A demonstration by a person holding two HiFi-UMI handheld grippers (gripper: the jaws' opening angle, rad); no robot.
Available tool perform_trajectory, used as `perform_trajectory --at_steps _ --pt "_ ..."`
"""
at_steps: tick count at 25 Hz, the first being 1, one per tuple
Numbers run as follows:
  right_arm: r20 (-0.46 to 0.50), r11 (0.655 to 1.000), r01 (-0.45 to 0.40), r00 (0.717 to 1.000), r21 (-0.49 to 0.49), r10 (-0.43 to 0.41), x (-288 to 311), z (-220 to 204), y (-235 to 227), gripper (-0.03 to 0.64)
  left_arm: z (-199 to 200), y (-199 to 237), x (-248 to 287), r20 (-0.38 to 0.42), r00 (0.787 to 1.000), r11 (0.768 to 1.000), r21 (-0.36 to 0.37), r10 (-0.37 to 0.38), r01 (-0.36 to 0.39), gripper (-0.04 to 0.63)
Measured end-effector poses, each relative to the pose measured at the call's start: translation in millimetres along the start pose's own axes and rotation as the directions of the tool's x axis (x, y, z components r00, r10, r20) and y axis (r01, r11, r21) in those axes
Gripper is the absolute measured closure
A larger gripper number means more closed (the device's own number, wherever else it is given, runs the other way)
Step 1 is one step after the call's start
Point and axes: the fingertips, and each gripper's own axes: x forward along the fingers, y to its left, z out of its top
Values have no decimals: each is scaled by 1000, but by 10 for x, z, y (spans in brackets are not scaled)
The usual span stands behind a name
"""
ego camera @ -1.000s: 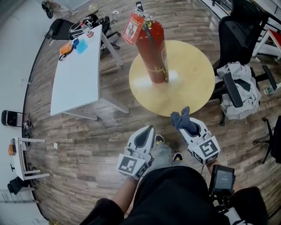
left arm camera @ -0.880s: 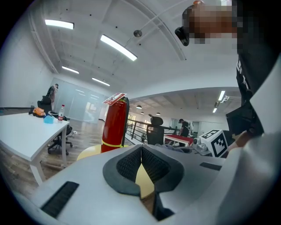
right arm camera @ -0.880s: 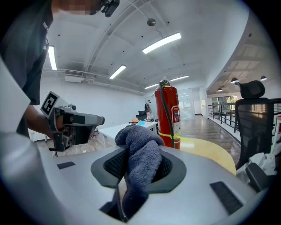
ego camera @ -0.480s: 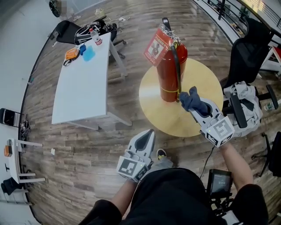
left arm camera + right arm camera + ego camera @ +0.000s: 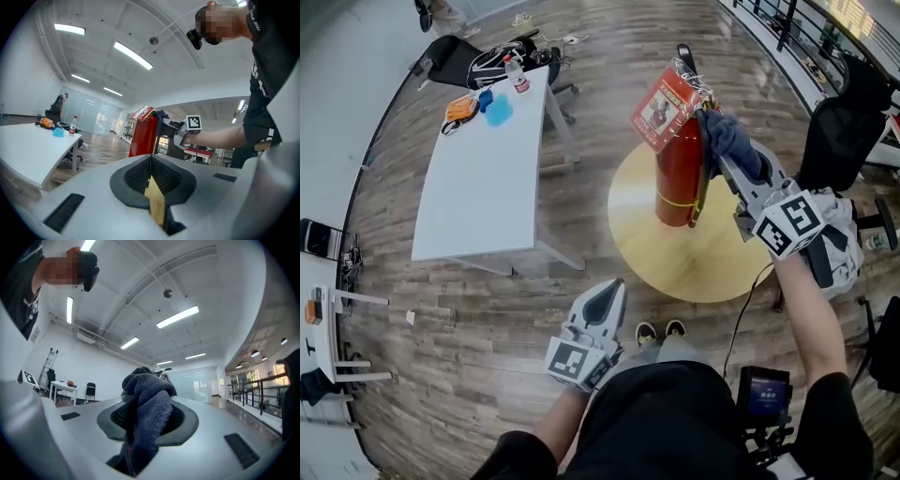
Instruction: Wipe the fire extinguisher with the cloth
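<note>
Red fire extinguisher (image 5: 679, 173) standing upright on round worktop (image 5: 675, 267); likely heavy, rigid, slick-walled. Right tongs (image 5: 147, 416) pinching soft cloth (image 5: 733, 139) mid-bunch, seemingly touching extinguisher's top. Left tongs (image 5: 151, 172) hanging closed, empty, well apart.

My right gripper (image 5: 147, 420) has its two jaws pressed on a dark blue-grey towelling cloth (image 5: 151, 390). The cloth bunches up above the black pads, and a strip of it hangs down between them. Far behind, on the left, stand a white table (image 5: 63, 386), a black chair (image 5: 90, 391) and a ladder (image 5: 50, 361). On the right runs a dark railing (image 5: 260, 399). Long ceiling lamps (image 5: 177, 317) are lit.
</note>
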Motion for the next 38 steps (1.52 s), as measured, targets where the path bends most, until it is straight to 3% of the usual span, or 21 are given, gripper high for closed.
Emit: perform_trajectory --at_steps 6,9,11,13,17,19,22,26,30,33,38 --pt "-75 989 13 997 149 -2 -146 -927 -53 497 -53 60 24 -34 998 998 -24 52 -53 572" --pt "-95 948 41 995 315 -11 -201 -1342 -130 497 -9 64 58 -31 997 998 -16 67 -67 572" --pt "-107 925 45 994 377 -5 -219 -1461 -145 497 22 63 93 -32 997 997 -8 72 -73 572" --pt "-121 939 23 992 344 20 -220 -1323 -146 497 60 43 150 -21 997 998 3 70 -70 572" --pt "50 968 -97 995 231 88 -11 -244 -177 497 142 5 297 -2 999 999 22 50 -50 572" --pt "9 988 -108 994 111 108 167 56 -202 497 140 -17 369 -1 999 999 22 39 -39 572" --pt "-90 996 -88 992 2 88 290 131 -276 496 122 -88 409 -6 1000 1000 11 26 -26 572" --pt "-125 998 3 992 63 5 391 94 -688 497 186 -121 406 4 1000 1000 11 27 -27 572" --pt "-192 999 39 981 2 -38 522 117 -764 508 186 -124 372 10 999 999 9 34 -34 572" --pt "-138 999 -3 990 45 9 321 114 -465 517 126 -131 361 -1 999 999 -7 43 -43 572" --pt "-197 984 -140 974 -112 116 24 -85 150 517 81 -121 386 -15 999 999 -19 39 -40 572"
